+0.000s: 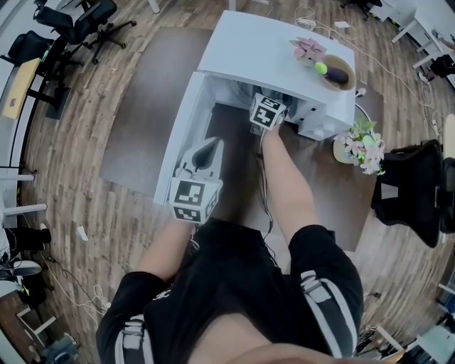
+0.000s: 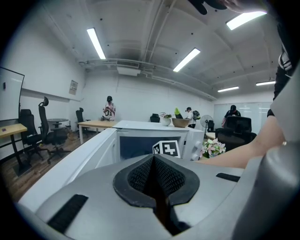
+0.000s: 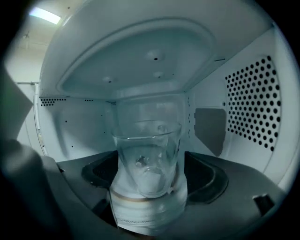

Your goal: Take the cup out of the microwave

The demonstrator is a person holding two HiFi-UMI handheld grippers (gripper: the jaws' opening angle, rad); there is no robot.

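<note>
Wood-plank floor (image 1: 78, 135) all round, with a grey rug (image 1: 146, 106) spread over it. Black office chairs (image 1: 78, 21) stand at the edges, near a wooden desk (image 2: 96, 124). The walls (image 2: 47, 70) are white, and long strip lights (image 2: 96, 43) glow overhead.

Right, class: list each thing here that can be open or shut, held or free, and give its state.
Microwave door, open, swung to the left.
Cup, upright inside the microwave, held between jaws.
Right gripper, reaching into the microwave, closed on the cup.
Left gripper, shut, empty, beside the open door.
</note>
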